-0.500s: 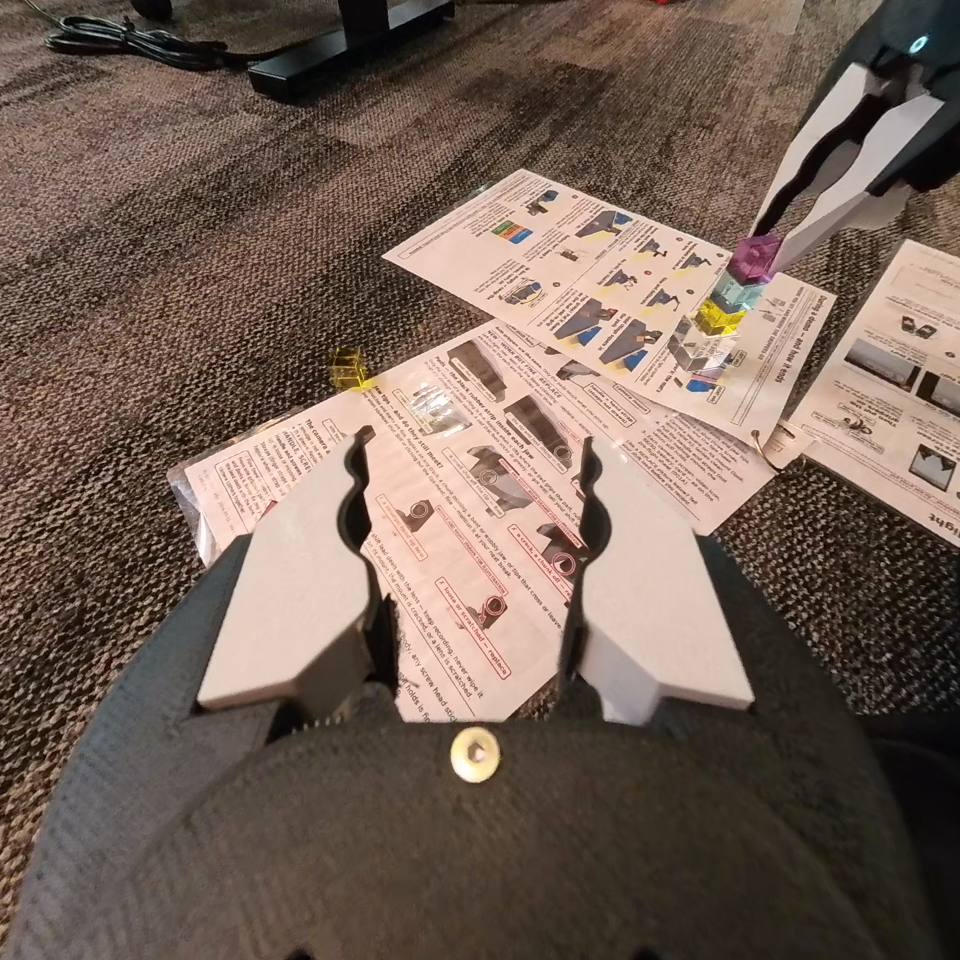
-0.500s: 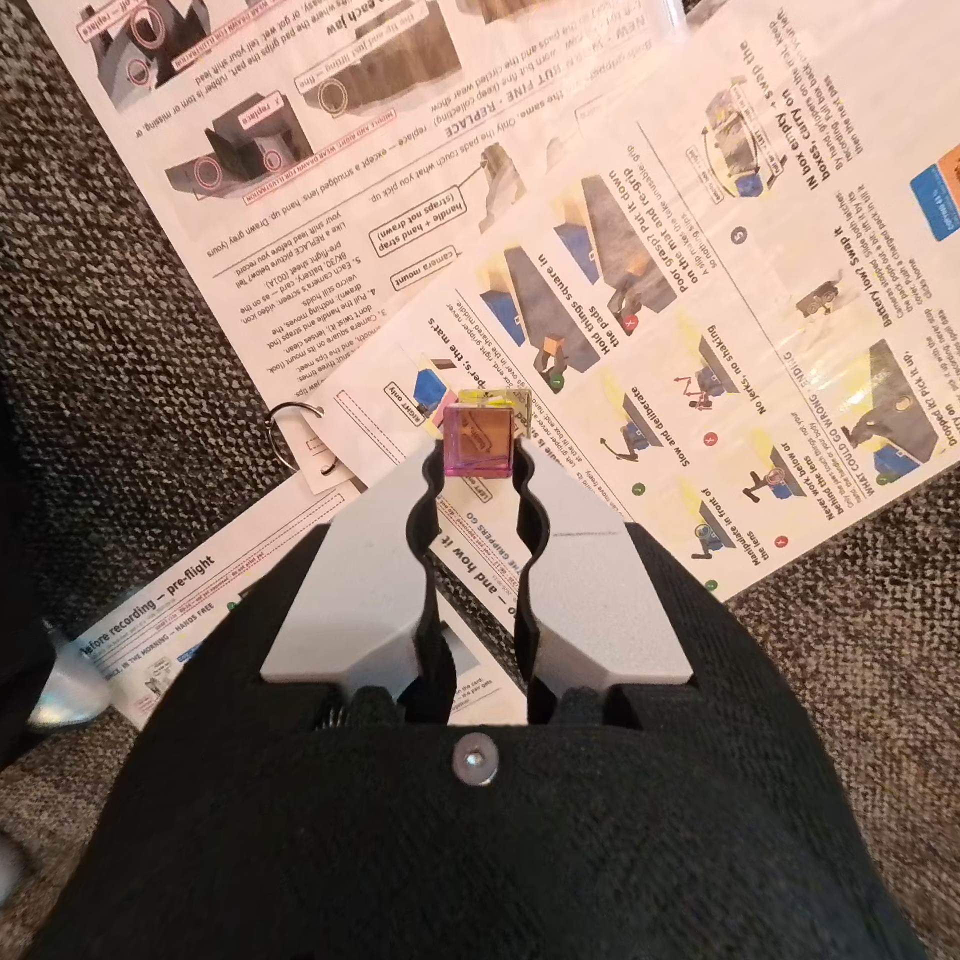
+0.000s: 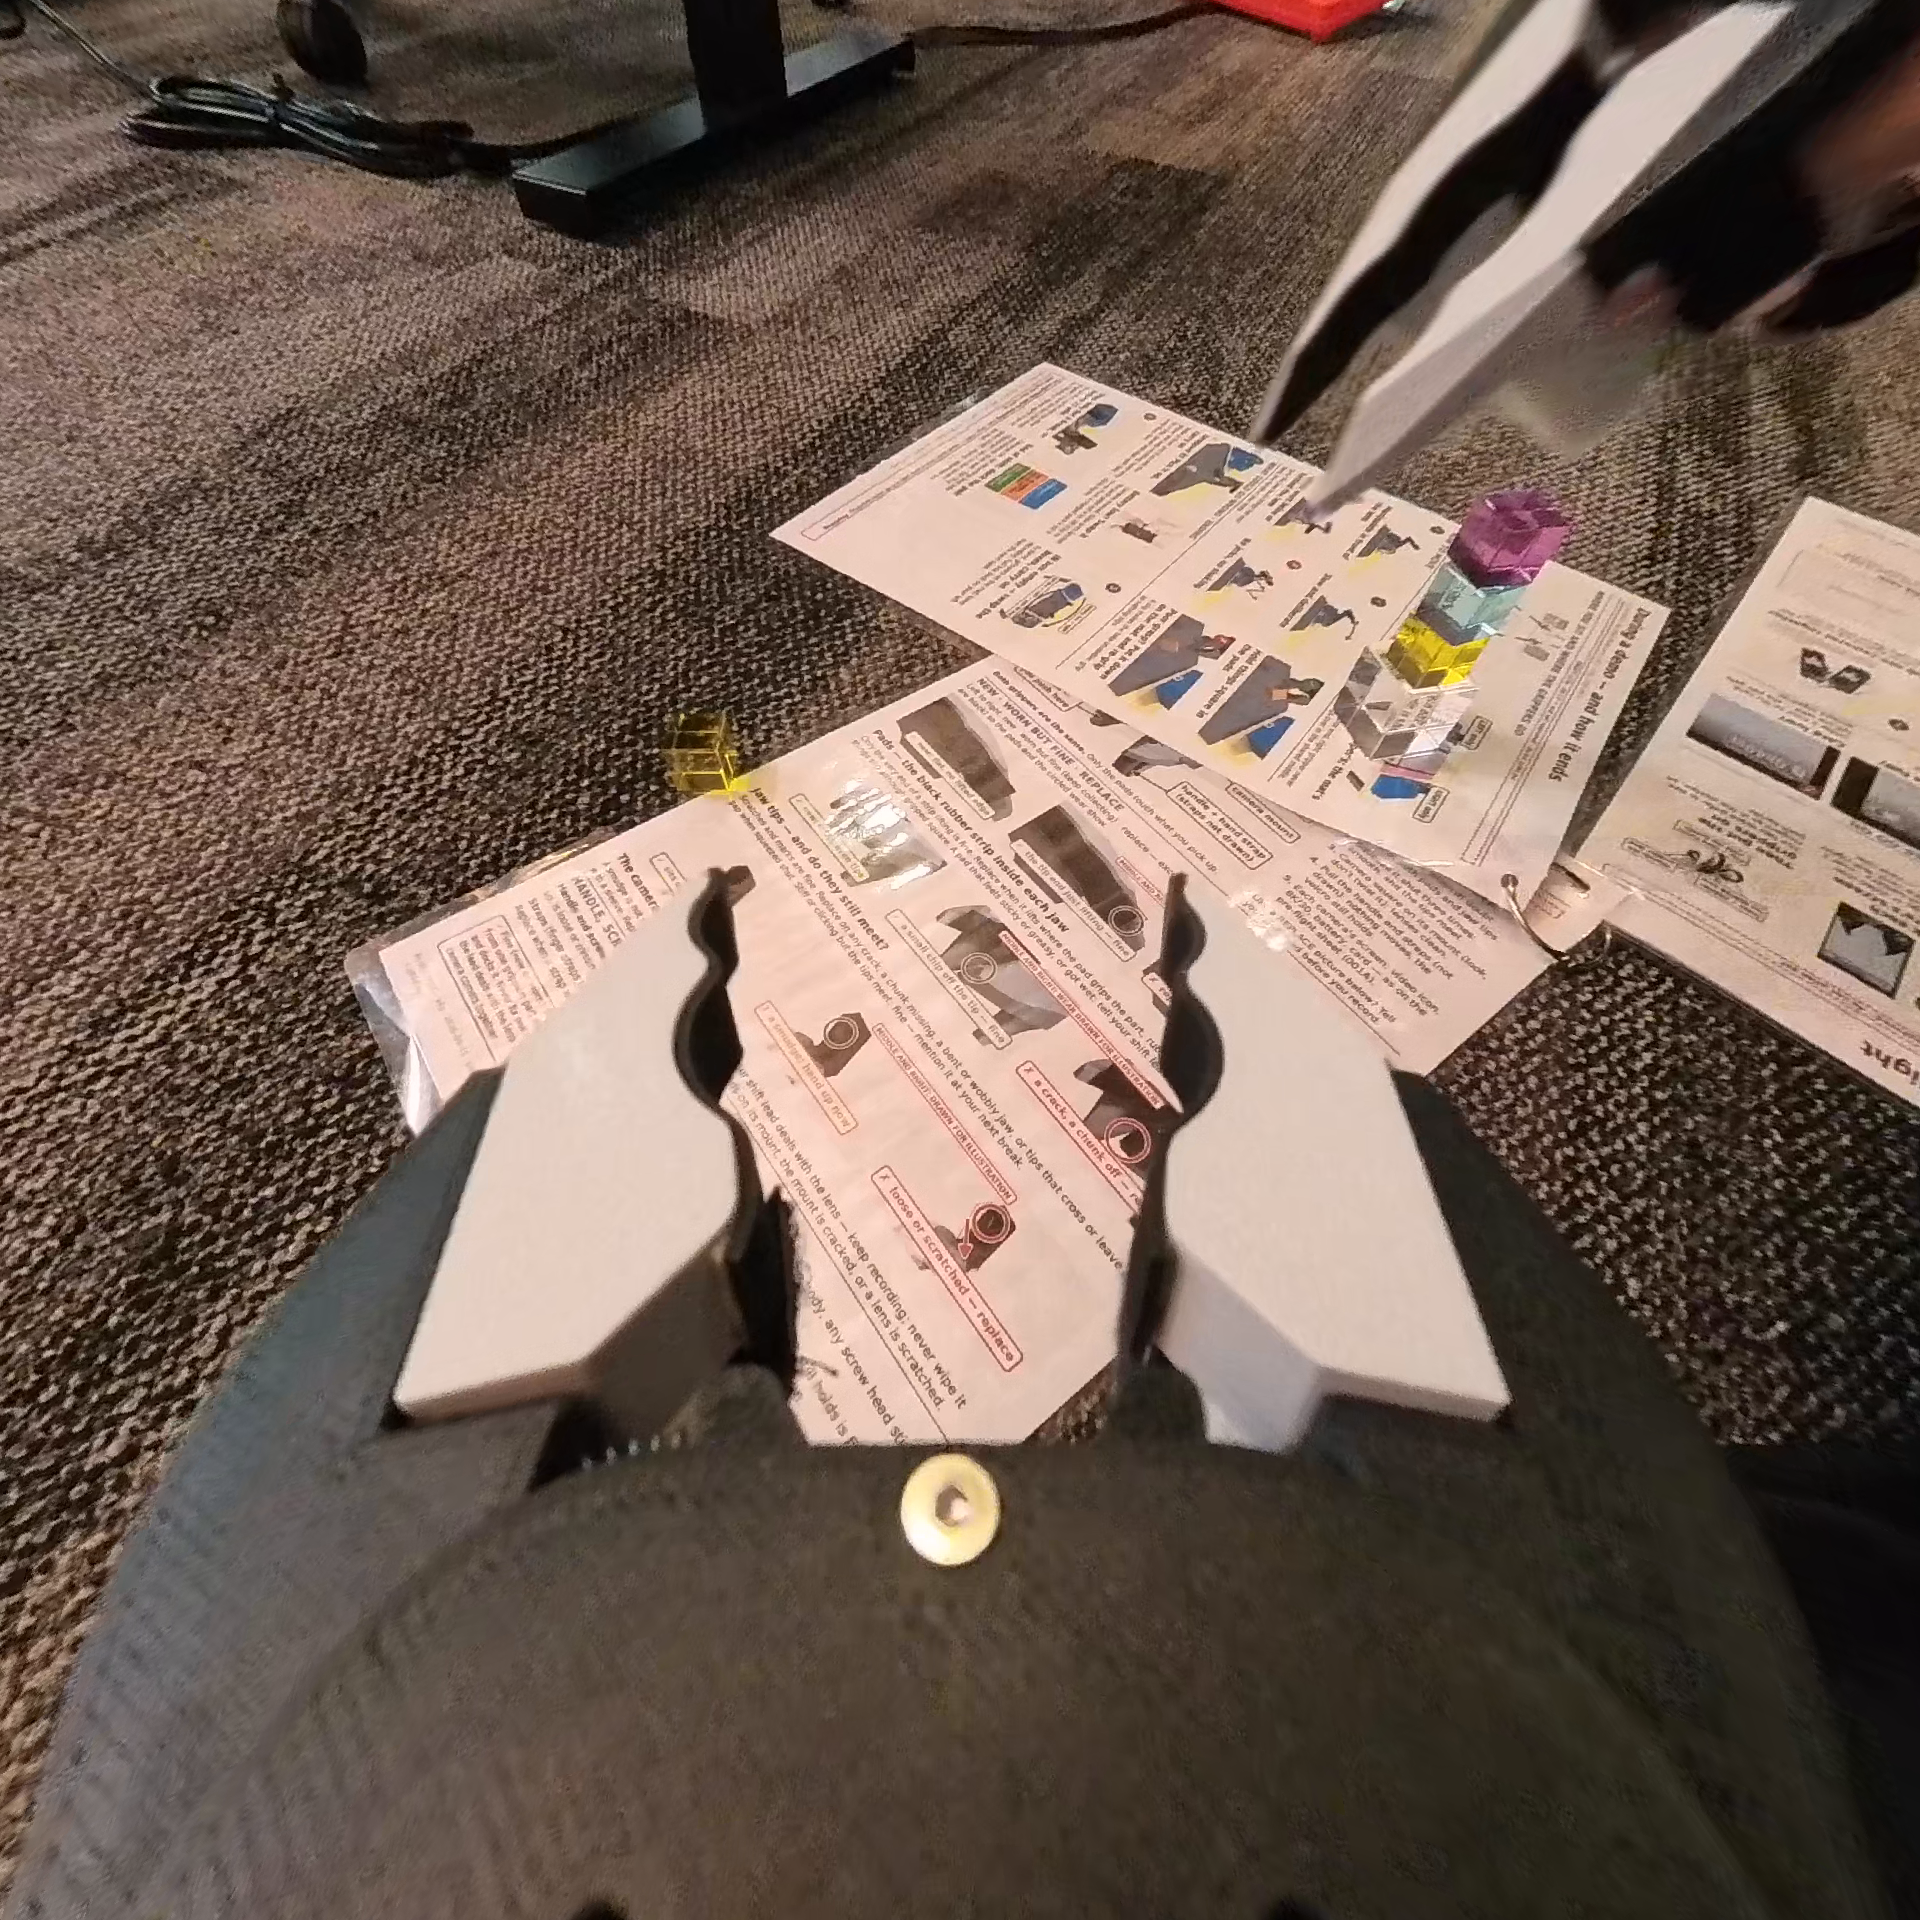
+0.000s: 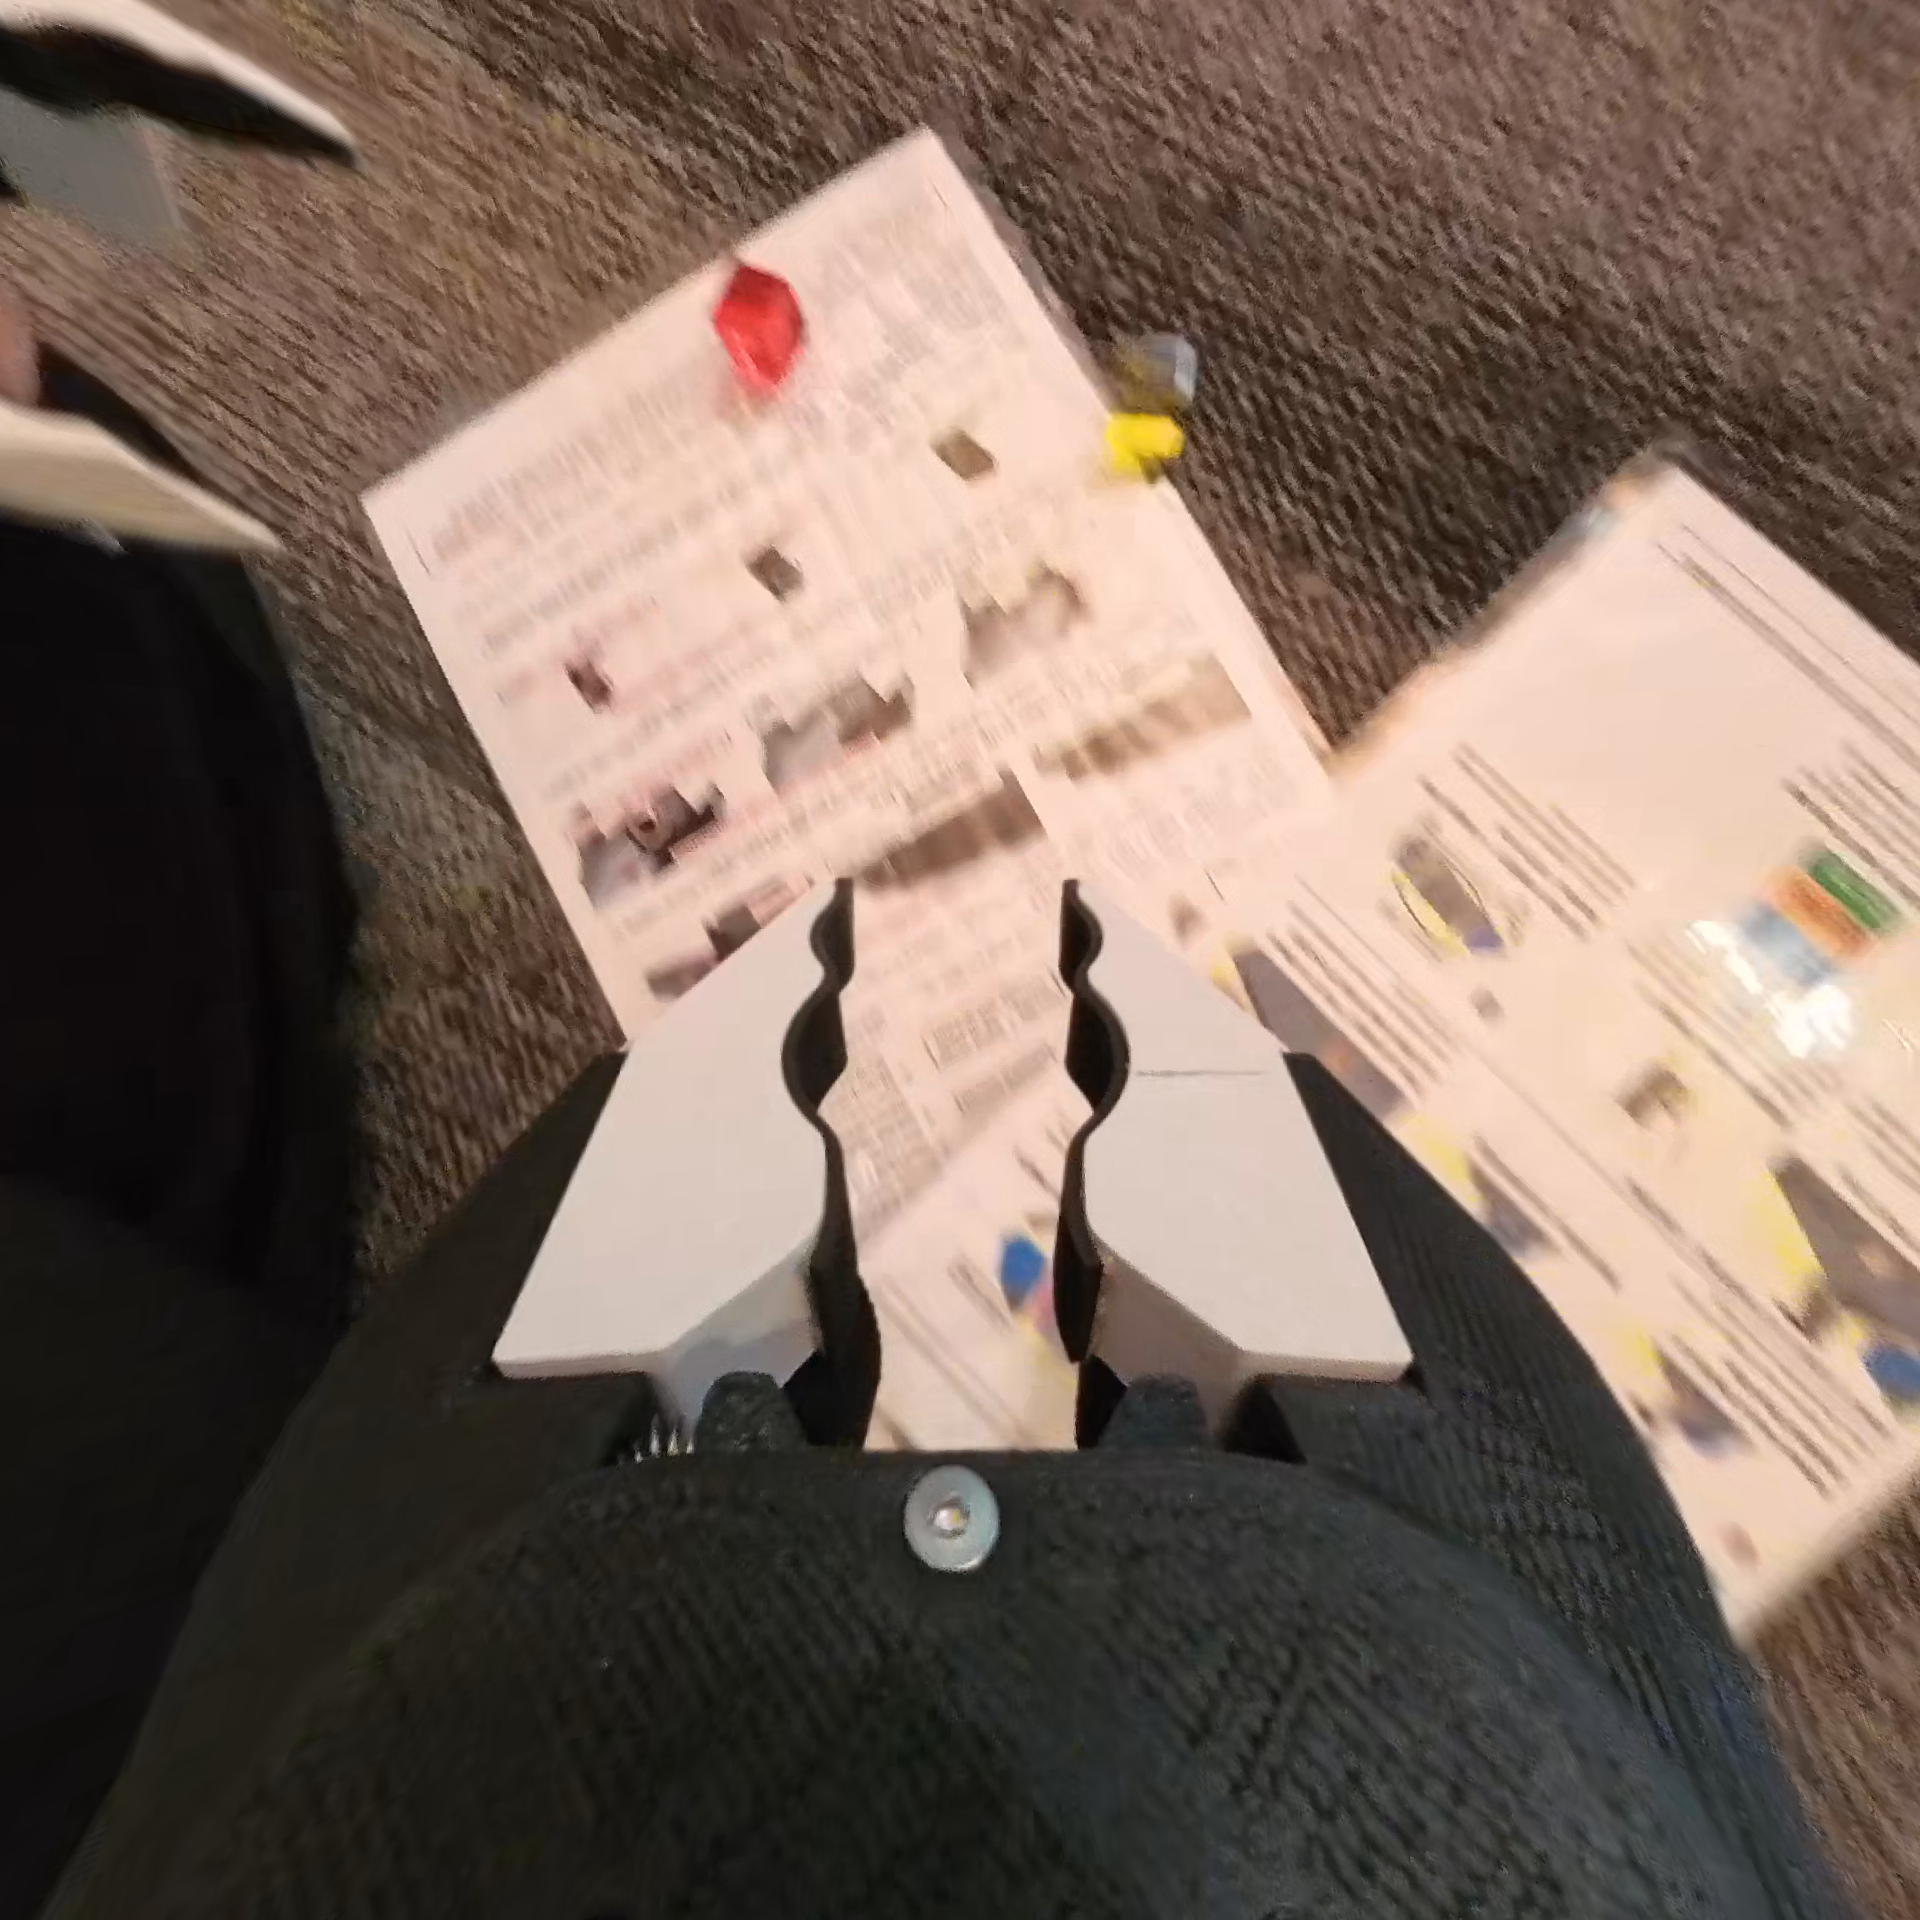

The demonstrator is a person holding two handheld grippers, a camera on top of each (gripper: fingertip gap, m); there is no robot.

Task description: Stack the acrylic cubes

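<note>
Purple cube [image 3: 1512,535] just beside right gripper's [image 3: 1304,457] parted fingers

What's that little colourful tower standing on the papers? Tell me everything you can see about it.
The tower is four small see-through cubes stacked upright: a purple cube on top, a pale blue one under it, then a yellow one, and a clear one at the bottom. They look like glossy plastic or glass and sit slightly twisted against each other. The stack rests on a printed sheet lying on the carpet. Nothing grips it; the right gripper hangs open up and to its left, apart from it.
</note>
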